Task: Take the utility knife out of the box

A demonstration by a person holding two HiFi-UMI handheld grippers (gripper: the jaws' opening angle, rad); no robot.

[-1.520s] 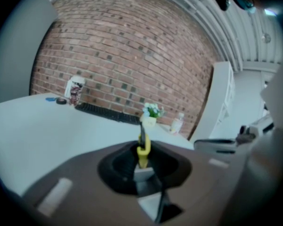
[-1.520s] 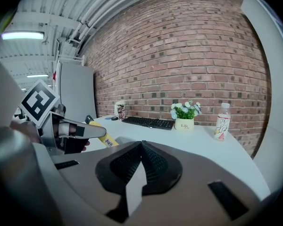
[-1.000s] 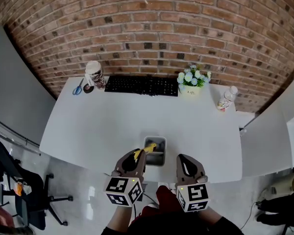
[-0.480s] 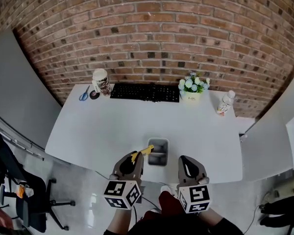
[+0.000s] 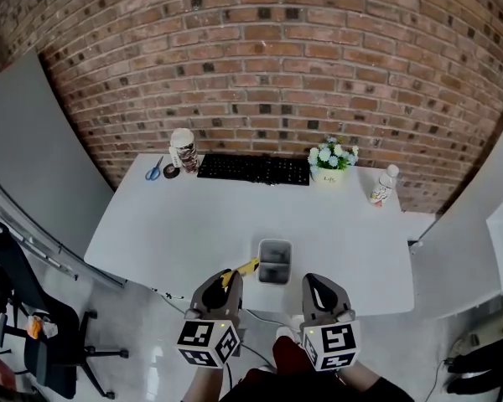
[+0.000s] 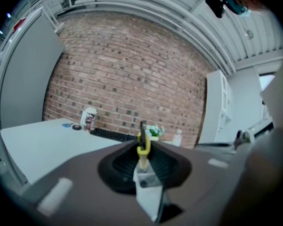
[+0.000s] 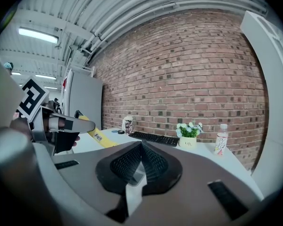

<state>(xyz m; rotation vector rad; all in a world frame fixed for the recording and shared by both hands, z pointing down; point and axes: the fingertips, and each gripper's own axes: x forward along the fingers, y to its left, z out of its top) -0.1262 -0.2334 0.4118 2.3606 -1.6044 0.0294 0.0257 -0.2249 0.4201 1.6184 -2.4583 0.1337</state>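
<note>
Left tool [image 5: 231, 276] w/ utility knife [image 5: 246, 266] now clear of box [image 5: 274, 244], pulled back.

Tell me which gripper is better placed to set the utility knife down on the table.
Left. The left gripper is shut on the utility knife, which is outside the box. The right gripper is shut and empty beside it.

Red brick wall [image 5: 260, 74] directly behind a white table [image 5: 176, 224]. Grey panel [image 5: 42, 141] at left, white shelving [image 7: 273, 55] at right. Glossy pale floor [image 5: 142, 329] below, with a black office chair [image 5: 38, 342] on it. Overhead, ribbed ceiling [image 7: 132, 4] with a lit strip light [image 7: 37, 35].
</note>
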